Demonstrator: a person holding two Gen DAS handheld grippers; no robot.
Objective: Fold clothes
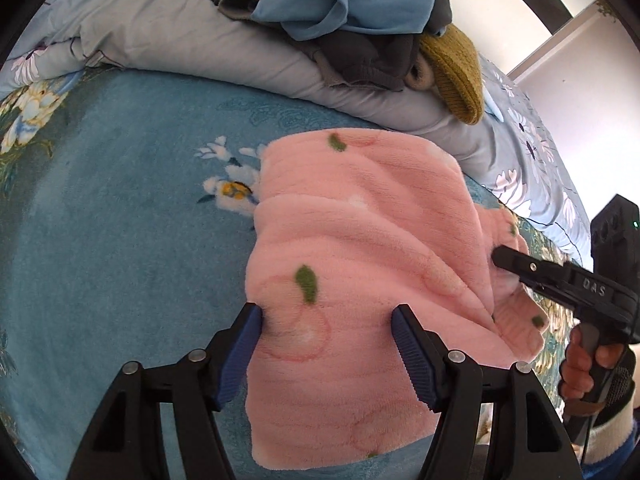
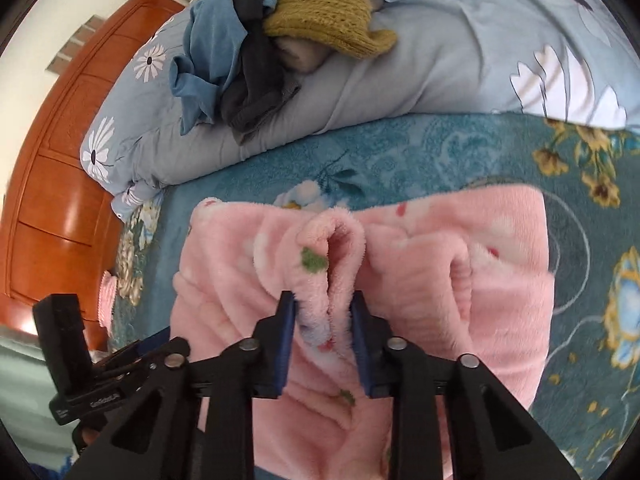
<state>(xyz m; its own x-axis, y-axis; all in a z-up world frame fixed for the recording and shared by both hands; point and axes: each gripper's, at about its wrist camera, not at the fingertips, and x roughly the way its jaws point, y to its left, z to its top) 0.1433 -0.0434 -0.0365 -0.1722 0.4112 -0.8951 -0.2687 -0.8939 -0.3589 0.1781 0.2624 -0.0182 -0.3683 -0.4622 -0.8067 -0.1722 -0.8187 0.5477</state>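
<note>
A pink fleece garment point(image 1: 352, 264) printed with peaches and green leaves lies partly folded on a teal floral blanket point(image 1: 120, 208) that covers the bed. In the left wrist view it fills the centre and runs down toward 6 o'clock.

The left tool point(image 1: 326, 354) stands wide over the near edge of the garment. Its blue ribbed pads point(image 1: 240, 356) sit on either side of the fabric's width, the left pad at the garment's left edge. Whether they press on it I cannot tell; the cloth between them lies flat, not bunched.

The right tool point(image 2: 323, 334) stands narrow, its pads clamped on a raised fold of the pink fleece point(image 2: 340, 256) that bulges up between them. In the left wrist view this tool enters from 3 o'clock, its tip at the garment's right side, with a hand point(image 1: 588, 364) around its grip.

At 12 o'clock lies a grey floral quilt point(image 1: 192, 44), rolled along the far side of the blanket. On it rests a heap of clothes point(image 1: 352, 4): blue, dark grey and a mustard knit piece point(image 1: 452, 72). In the right wrist view a wooden headboard point(image 2: 68, 184) stands at 9 o'clock.
</note>
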